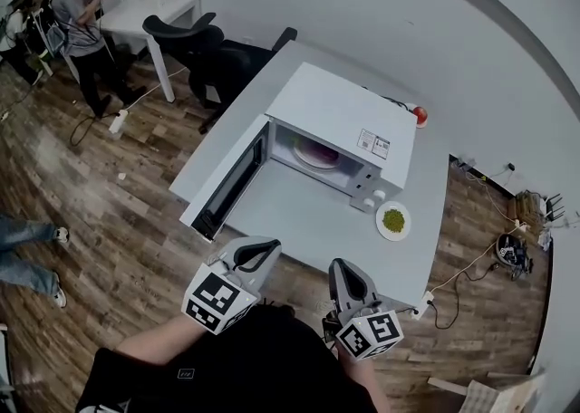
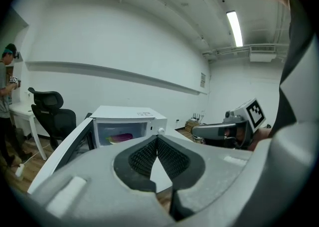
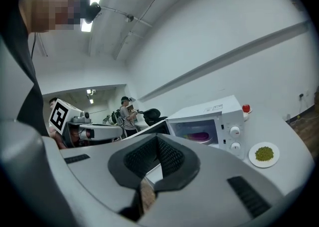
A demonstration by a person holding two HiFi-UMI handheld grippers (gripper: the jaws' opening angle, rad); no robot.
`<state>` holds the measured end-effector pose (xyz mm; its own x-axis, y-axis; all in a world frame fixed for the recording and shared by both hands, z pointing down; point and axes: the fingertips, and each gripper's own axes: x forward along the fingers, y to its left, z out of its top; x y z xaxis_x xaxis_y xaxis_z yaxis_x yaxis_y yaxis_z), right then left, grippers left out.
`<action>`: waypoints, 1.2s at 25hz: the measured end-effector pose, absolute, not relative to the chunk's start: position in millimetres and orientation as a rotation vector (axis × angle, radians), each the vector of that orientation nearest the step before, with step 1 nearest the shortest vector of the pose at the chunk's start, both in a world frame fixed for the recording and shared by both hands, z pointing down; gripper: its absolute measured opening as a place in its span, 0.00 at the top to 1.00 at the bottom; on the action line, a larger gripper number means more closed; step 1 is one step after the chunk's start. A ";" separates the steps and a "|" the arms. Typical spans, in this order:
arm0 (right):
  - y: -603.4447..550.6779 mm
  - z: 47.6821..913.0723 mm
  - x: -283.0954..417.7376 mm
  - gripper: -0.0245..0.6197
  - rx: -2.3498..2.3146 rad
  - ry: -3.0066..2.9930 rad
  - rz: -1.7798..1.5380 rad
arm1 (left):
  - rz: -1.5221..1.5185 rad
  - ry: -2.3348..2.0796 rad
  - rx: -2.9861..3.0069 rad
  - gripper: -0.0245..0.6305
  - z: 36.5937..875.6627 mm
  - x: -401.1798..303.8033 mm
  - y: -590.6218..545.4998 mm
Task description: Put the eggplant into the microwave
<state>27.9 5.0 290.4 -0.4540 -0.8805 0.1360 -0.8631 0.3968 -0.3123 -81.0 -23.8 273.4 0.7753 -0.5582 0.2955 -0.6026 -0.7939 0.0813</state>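
In the head view, the white box-shaped microwave [image 1: 349, 126] stands on the pale grey table [image 1: 308, 221] with its door [image 1: 227, 189] swung open. The purple eggplant [image 1: 317, 154] lies inside. The left gripper [image 1: 254, 255] and right gripper [image 1: 347, 280] hang near the table's front edge. The left gripper view shows its ribbed pads pressed together, empty. The right gripper view shows those jaws likewise closed on nothing, with a small white plate of green bits [image 3: 263, 154] beside the microwave.

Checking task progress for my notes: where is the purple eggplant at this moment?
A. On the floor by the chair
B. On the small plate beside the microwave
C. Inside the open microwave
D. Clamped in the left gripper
C: the eggplant lies inside the microwave, whose door hangs open, while the left gripper and the right gripper are both shut on nothing.
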 end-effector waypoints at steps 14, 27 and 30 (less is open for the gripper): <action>13.7 275.9 10.0 0.94 -1.611 2.600 -0.503 | 0.290 -0.928 2.786 0.95 257.0 -102.4 -26.0; 8.7 264.5 -2.8 0.94 -1.595 2.663 -0.438 | 0.284 -0.916 2.781 0.95 256.5 -101.3 -25.6; 7.0 263.7 -3.3 0.94 -1.598 2.663 -0.431 | 0.315 -0.921 2.771 0.95 259.7 -101.7 -27.0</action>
